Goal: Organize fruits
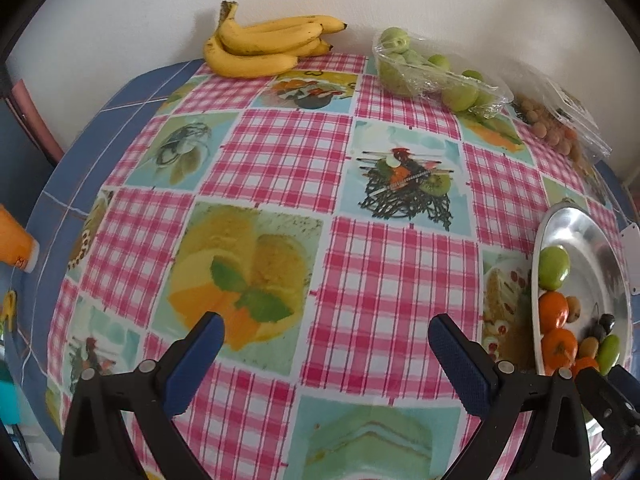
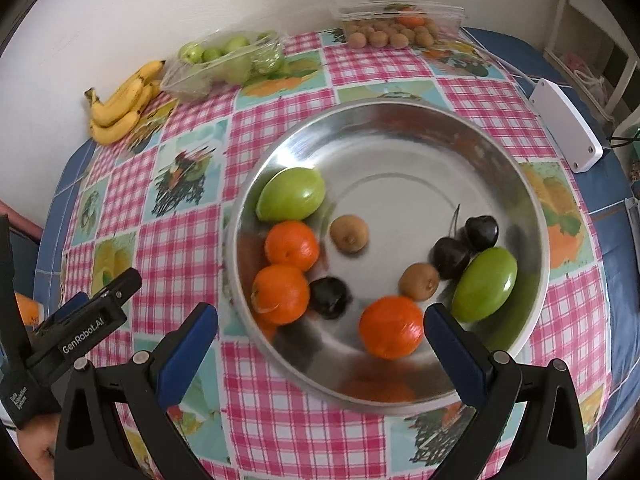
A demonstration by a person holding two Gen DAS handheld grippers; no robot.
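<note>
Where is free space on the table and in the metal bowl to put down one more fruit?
Bare cloth lies between the bananas at the wall and the left claw. In the metal bowl, the far half, beyond the kiwi and cherries, is bare. Its near half is crowded, and so is the wall edge with the fruit packs.

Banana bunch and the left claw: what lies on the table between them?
Nothing but bare patterned tablecloth lies between the banana bunch and the open left claw, as the left wrist view shows.
</note>
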